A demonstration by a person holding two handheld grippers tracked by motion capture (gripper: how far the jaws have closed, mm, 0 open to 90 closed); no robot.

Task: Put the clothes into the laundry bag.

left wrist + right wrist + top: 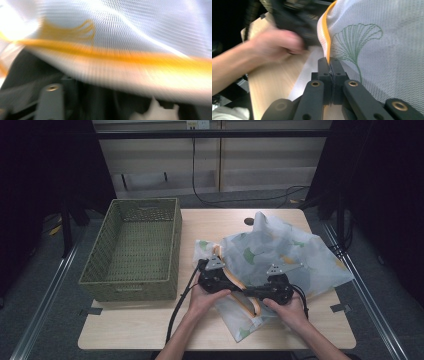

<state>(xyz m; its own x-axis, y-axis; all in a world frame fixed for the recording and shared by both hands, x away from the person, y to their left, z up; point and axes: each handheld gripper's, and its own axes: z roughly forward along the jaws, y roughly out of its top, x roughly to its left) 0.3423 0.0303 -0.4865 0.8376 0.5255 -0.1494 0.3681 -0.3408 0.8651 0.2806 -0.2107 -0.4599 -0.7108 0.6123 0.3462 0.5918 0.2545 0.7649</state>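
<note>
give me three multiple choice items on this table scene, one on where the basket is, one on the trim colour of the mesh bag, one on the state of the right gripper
1. Where does the basket stand on the table?
A. left part
B. right part
C. on the mesh bag

2. What colour is the trim of the mesh bag?
A. blue
B. orange
C. black

3. How do the jaws of the right gripper stand?
A. wide open, nothing between them
B. shut on the bag's edge
C. shut on the basket rim

Key: 1 A, the high view shows it at the table's left. 2 B, an orange band runs along the bag's edge. 3 B, the right gripper view shows the jaws pressed together on the trim.
</note>
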